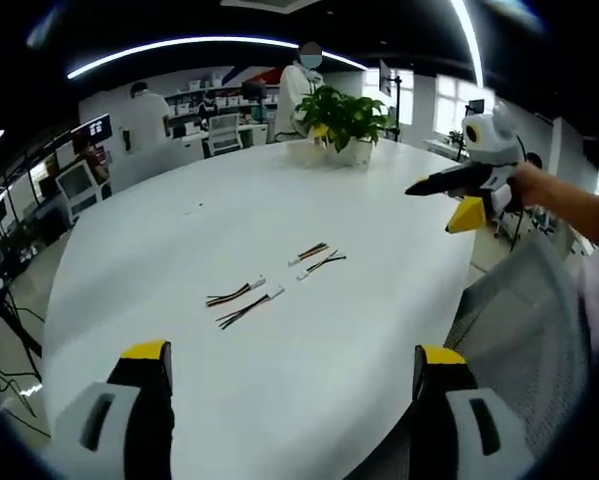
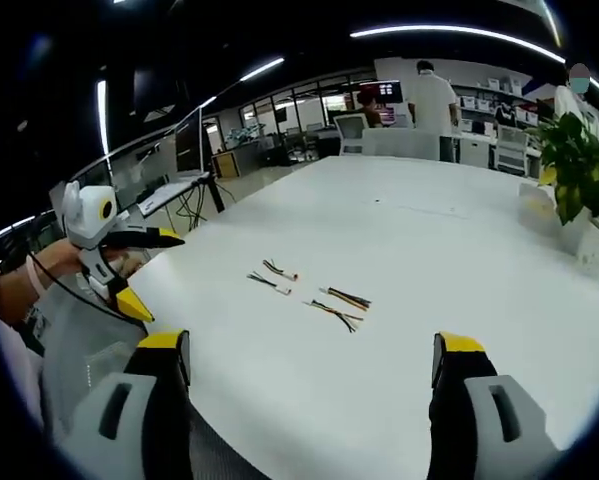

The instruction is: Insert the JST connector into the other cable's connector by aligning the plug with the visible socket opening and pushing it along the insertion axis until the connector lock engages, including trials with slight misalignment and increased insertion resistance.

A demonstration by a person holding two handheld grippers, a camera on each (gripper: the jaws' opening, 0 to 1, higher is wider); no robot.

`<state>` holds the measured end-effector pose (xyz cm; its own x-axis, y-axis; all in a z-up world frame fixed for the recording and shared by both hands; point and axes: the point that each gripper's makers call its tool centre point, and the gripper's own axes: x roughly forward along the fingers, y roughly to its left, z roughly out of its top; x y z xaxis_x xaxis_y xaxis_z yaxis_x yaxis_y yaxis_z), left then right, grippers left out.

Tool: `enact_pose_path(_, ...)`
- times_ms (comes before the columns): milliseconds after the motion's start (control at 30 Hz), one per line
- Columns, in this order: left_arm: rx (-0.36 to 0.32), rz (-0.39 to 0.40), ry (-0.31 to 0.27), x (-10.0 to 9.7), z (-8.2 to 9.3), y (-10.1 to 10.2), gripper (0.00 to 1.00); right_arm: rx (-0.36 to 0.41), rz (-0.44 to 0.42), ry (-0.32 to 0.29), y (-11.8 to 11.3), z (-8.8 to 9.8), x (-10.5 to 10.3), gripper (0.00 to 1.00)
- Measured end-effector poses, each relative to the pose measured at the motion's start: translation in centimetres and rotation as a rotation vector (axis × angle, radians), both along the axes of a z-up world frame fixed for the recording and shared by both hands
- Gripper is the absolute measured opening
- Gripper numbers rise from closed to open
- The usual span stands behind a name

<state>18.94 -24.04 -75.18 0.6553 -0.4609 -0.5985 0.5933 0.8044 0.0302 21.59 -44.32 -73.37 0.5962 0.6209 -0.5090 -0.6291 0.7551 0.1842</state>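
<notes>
On the white table [image 1: 279, 400], four short cables lay loose in two pairs: one pair [image 1: 244, 302] nearer, the other pair [image 1: 316, 259] just beyond. The left gripper [image 1: 294, 375] hung above the near edge, jaws wide apart, empty. The right gripper [image 2: 314, 365] did likewise, also gaping, well short of the cables [image 2: 309, 288].

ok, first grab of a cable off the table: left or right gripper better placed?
Near even, slight edge left. Left gripper is open, with the two nearer cables almost centred ahead of its jaws. Right gripper is open too, with cables ahead, the other pair off to the side. Both are off the white table.
</notes>
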Motion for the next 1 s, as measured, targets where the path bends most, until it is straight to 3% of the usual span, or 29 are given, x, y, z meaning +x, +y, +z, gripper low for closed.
enact_pose_path(1000, 0.02, -0.004, 0.008, 0.35, -0.31, 0.33, 0.98, -0.012, 0.013, 0.0, 0.25, 0.17, 0.76, 0.94)
